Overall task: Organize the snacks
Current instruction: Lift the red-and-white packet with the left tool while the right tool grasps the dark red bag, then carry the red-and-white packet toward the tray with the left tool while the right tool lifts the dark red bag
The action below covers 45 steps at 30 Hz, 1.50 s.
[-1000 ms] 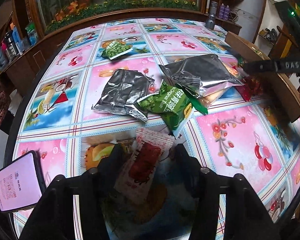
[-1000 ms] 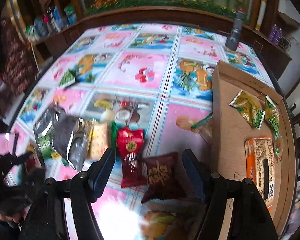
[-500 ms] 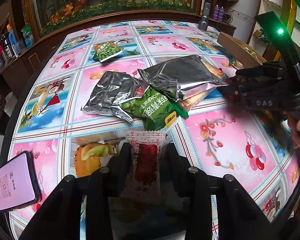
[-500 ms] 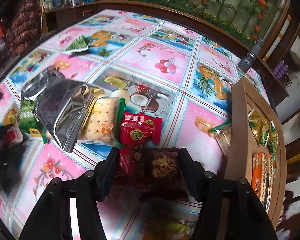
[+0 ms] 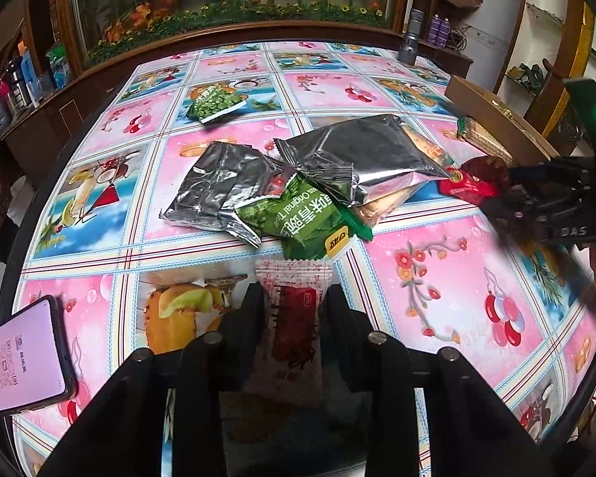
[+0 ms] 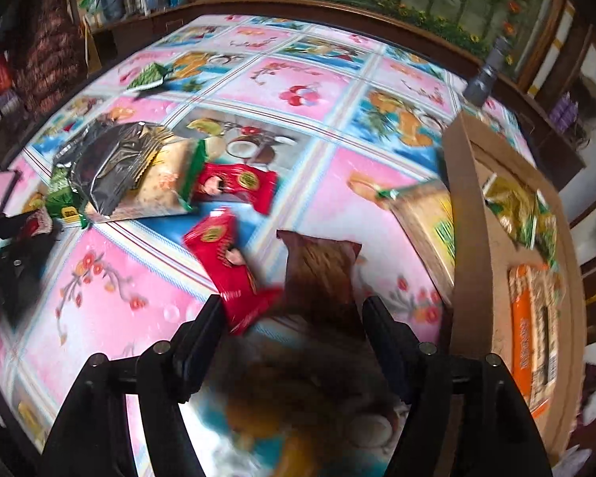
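Observation:
My left gripper [image 5: 296,306] is closing on a white-and-red snack packet [image 5: 296,330] that lies on the fruit-print tablecloth, its pads pressing the packet's two sides. My right gripper [image 6: 294,314] points down over a brown packet [image 6: 318,270]. Its jaws are opening, and the packet lies between them untouched. A red packet [image 6: 226,254] lies against its left finger [image 6: 210,322]. A second red packet [image 6: 238,183] lies further back. The open cardboard box [image 6: 469,238] to the right holds several snacks. The right wrist view is blurred.
Two silver bags [image 5: 361,159] [image 5: 222,187] and a green pea packet [image 5: 306,218] are piled mid-table. Another green packet [image 5: 214,105] lies far back. A phone [image 5: 20,357] sits at the near left edge. A grey torch [image 5: 411,37] stands at the far right.
The left jaws have narrowed onto the white-and-red packet. The right gripper has come down closer to the brown and red packets, and its view has swung.

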{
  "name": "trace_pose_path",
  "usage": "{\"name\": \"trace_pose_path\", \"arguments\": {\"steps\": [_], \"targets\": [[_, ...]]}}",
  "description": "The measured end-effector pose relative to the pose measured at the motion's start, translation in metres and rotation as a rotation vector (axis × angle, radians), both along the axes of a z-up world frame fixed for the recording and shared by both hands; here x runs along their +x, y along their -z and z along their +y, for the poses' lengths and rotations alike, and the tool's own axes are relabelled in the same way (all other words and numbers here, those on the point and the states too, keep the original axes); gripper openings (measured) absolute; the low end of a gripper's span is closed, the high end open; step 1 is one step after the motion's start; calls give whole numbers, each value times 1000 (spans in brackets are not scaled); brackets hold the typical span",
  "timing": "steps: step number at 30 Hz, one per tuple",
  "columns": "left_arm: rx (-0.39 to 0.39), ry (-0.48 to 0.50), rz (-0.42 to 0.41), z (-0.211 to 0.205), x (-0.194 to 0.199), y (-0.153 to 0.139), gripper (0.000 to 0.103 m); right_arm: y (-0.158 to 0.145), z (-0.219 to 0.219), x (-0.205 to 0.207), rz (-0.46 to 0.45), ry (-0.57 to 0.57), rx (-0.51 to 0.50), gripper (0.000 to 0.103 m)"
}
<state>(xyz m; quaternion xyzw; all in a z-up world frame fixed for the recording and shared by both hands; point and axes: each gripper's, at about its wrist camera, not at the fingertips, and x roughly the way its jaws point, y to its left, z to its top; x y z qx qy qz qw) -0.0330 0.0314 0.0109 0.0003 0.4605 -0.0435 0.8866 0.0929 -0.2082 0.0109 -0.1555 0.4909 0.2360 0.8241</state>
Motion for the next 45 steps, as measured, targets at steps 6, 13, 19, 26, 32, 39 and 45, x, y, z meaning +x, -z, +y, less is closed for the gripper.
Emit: {"name": "trace_pose_path", "arguments": {"steps": [6,13,19,26,32,39,45], "targets": [[-18,-3,0,2,0,0,31,-16,-18,-9,47,-26,158,74],[-13,-2,0,2,0,0,31,-27,-18,14,54,66,140,54],[19,7,1,-2,-1,0,31,-5,-4,30,86,100,54,40],[-26,-12,-3,5,0,0,24,0,11,20,53,61,65,37],[-75,-31,-3,12,0,-1,23,-36,19,22,-102,122,255,37],[-89,-52,-5,14,-2,-1,23,-33,24,14,-129,4,456,37],[-199,-67,0,10,5,-4,21,-36,13,12,-108,11,530,37]]}}
